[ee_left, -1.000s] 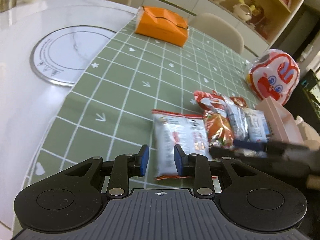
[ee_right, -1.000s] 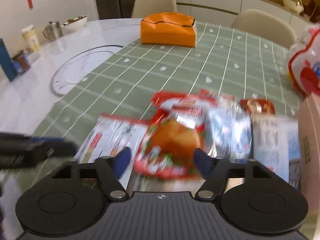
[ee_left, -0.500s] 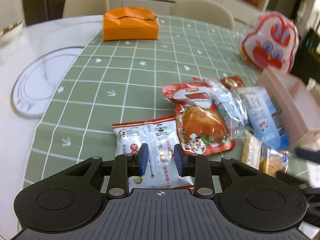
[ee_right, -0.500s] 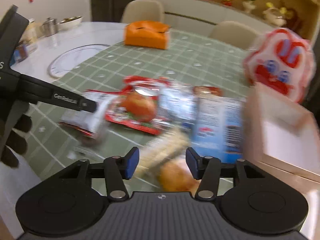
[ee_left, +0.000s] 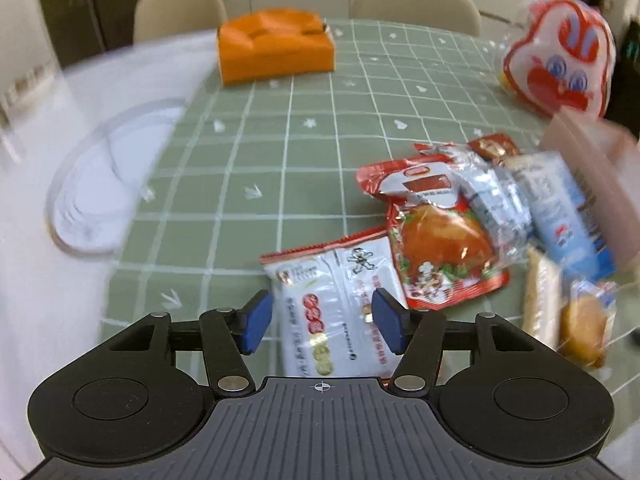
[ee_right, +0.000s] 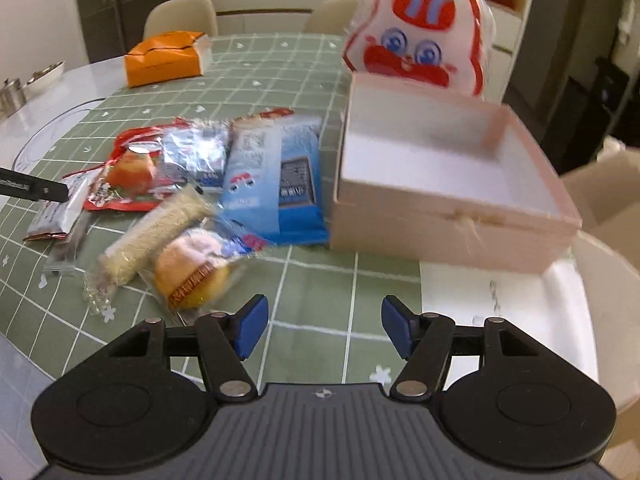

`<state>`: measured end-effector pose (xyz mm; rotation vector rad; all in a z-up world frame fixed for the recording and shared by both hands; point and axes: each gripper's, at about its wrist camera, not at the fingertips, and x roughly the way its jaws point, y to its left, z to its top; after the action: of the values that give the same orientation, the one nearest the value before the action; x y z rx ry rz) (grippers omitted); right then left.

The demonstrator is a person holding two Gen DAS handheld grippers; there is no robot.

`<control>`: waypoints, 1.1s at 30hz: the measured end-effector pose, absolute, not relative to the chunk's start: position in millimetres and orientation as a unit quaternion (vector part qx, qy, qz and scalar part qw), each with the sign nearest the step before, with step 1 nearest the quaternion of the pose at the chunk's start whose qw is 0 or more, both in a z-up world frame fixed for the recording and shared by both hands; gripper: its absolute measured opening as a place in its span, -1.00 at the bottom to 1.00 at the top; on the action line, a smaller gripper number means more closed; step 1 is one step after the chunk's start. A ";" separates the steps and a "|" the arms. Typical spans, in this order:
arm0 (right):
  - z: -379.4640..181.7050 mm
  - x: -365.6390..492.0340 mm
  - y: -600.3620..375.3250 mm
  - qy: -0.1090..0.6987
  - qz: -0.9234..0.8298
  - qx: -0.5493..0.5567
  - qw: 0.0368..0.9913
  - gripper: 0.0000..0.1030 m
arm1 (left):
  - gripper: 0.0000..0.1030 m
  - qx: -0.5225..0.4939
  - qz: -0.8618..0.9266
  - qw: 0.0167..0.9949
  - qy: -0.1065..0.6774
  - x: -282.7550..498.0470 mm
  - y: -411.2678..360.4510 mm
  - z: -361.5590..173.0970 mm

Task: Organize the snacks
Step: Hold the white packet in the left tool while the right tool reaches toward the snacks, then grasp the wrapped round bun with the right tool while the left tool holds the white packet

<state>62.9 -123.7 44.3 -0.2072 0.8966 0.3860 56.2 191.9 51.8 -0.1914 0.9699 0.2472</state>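
The left hand-held gripper (ee_left: 320,318) hangs over the near edge of the snack pile with its blue pads spread; its jaws have just been opening. A white packet with red trim (ee_left: 340,304) lies flat on the green checked cloth (ee_left: 240,168) in the gap between them, and neither pad presses on it. Just beyond it, partly overlapping, lies a red pouch with a roast-chicken picture (ee_left: 440,248), then clear-wrapped packets and a blue-and-white packet (ee_left: 568,216).

The left view catches only a blurred pink corner at the right edge. The right view shows it whole: an open pink box (ee_right: 452,224) with a white inside, standing on the tabletop and touching the blue-and-white packet's right edge. Behind it stands a red-and-white rabbit-shaped bag (ee_right: 420,32).

The right hand-held gripper (ee_right: 322,330) is spread too, its jaws having just been opening, with only bare cloth between the pads. Just to its left lie a round golden cake in clear wrap (ee_right: 192,272) and a long pale bar (ee_right: 160,236) side by side. One finger of the left gripper pokes in from the left edge of this view.

An orange box (ee_left: 276,50) sits at the far end of the cloth, well apart from the snacks. The left view alone shows the white round inset (ee_left: 108,184) in the marble.
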 end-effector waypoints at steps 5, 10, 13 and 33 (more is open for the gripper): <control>30.6 56.7 -117.5 0.447 0.194 -0.111 0.866 0.25 | 0.27 -0.163 0.101 0.861 0.471 63.0 208.8 46.9; 25.9 48.2 -113.8 0.441 0.184 -0.111 0.871 0.45 | 0.34 -0.151 0.099 0.868 0.463 68.2 199.4 43.6; 24.4 45.8 -115.5 0.437 0.177 -0.104 0.876 0.51 | 0.47 -0.154 0.099 0.868 0.461 74.5 197.0 42.2; 55.4 48.7 -81.4 0.400 0.244 -0.050 0.882 0.69 | 0.59 -0.178 0.038 0.889 0.420 15.8 172.5 60.9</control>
<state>48.7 -81.4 55.4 -0.1039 0.8332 0.5071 15.8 172.5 60.9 -0.3691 0.8724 0.0784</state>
